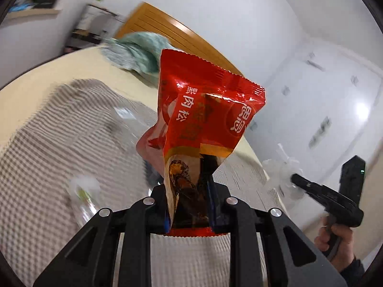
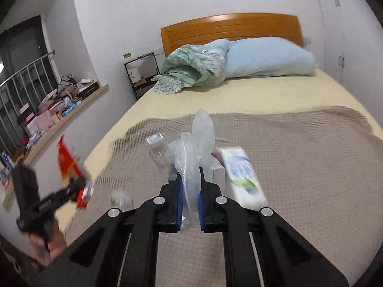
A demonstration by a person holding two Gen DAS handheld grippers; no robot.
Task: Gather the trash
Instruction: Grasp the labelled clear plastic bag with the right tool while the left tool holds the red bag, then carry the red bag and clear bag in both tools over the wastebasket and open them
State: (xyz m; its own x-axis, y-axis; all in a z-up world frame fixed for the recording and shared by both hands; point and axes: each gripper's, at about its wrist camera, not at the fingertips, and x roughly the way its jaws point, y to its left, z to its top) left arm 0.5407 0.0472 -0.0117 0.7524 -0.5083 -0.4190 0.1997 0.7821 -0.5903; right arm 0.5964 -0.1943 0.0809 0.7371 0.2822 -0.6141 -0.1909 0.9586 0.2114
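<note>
Carrying both catches off the bed is the step in hand, by my reading, so keep each grip firm and lift clear before you swing toward wherever the trash goes; no bin shows in either view.

From the left wrist view, your left gripper (image 1: 189,205) is clamped on the lower end of the red snack wrapper (image 1: 205,110), which stands up and away from the jaws, well above the checked blanket (image 1: 47,157). The bite is low on the packet, so avoid sharp turns that could let it slip. At the right edge, your right gripper (image 1: 296,179) sits against a clear plastic bag (image 1: 280,169).

From the right wrist view, that gripper's (image 2: 190,205) jaws are pressed together on the bag (image 2: 196,148), with thin film bunched between the blue pads (image 2: 201,205) and the rest rising ahead of them. More litter lies on the blanket (image 2: 311,167) beyond: a white and blue packet (image 2: 241,174) just right of the jaws, and 2 small clear pieces to the left, too blurred to name. Come back for those.
</note>
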